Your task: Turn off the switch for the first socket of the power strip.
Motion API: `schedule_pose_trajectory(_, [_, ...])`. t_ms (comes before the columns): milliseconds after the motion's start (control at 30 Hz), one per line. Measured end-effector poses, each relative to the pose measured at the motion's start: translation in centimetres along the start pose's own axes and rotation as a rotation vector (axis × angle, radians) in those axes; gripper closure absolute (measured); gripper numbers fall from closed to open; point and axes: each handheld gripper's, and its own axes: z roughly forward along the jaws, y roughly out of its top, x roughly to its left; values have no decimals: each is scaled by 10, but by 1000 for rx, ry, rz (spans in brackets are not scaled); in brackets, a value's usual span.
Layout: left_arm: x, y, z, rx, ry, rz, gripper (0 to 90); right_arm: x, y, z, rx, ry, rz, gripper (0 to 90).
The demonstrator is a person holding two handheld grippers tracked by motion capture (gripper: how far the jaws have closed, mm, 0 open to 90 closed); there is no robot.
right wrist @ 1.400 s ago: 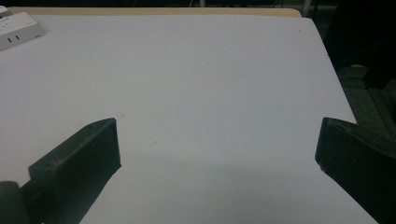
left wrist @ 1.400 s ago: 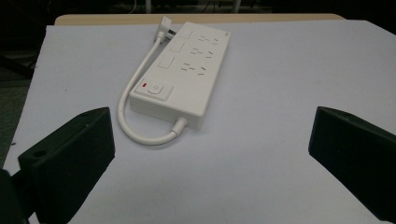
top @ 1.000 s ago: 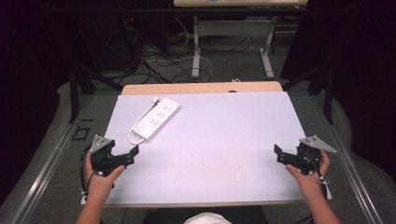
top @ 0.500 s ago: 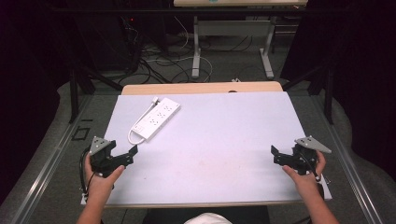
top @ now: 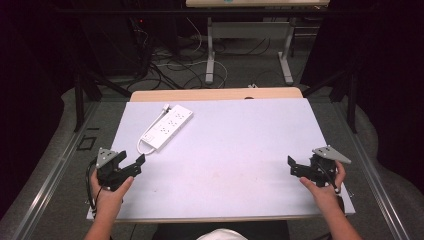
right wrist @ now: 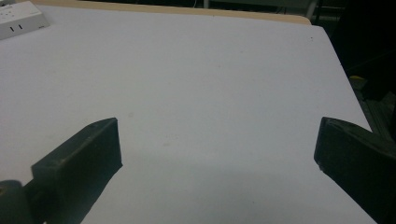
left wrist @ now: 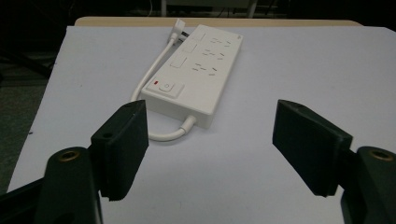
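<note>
A white power strip [top: 167, 127] lies at the back left of the white table top [top: 225, 150], its cord looped beside it. In the left gripper view the power strip [left wrist: 196, 79] sits just beyond the jaws, switch end nearest, plug [left wrist: 177, 30] at its far end. My left gripper [top: 132, 160] is held low at the front left, open and holding nothing; its jaws [left wrist: 210, 140] stand wide apart. At the front right, my right gripper [top: 291, 167] is open too, pointing left over bare table [right wrist: 217, 149]. A corner of the strip [right wrist: 18, 18] shows far off.
A wooden strip [top: 215, 94] edges the table's back. Behind it stand table legs [top: 210, 50] and loose cables [top: 170, 62] on the floor. Dark curtains close in both sides. Metal rails [top: 50, 175] run along the floor beside the table.
The right gripper has drifted a little to the left over the table. The left gripper has stayed almost where it was. The power strip has not moved.
</note>
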Motion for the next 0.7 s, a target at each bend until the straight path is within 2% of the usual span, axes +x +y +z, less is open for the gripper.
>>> schedule_pose_trajectory(133, [0, -1, 0, 7, 8, 0, 349, 1, 0, 2, 8, 2, -4, 2])
schedule_pose_trajectory(233, [0, -2, 0, 9, 14, 2, 430, 1, -1, 4, 3, 9, -2, 2])
schedule_pose_trajectory(367, [0, -3, 0, 14, 22, 18, 501, 1, -1, 4, 16, 8, -4, 3])
schedule_pose_trajectory(533, [-1, -5, 1, 17, 28, 25, 519, 1, -2, 6, 12, 16, -5, 5])
schedule_pose_trajectory(633, [-2, -7, 3, 24, 22, 28, 531, 3, -2, 7, 11, 11, 9, 7])
schedule_pose_trajectory(700, [-2, -7, 3, 30, 27, 28, 531, 3, -2, 7, 28, 14, 10, 8])
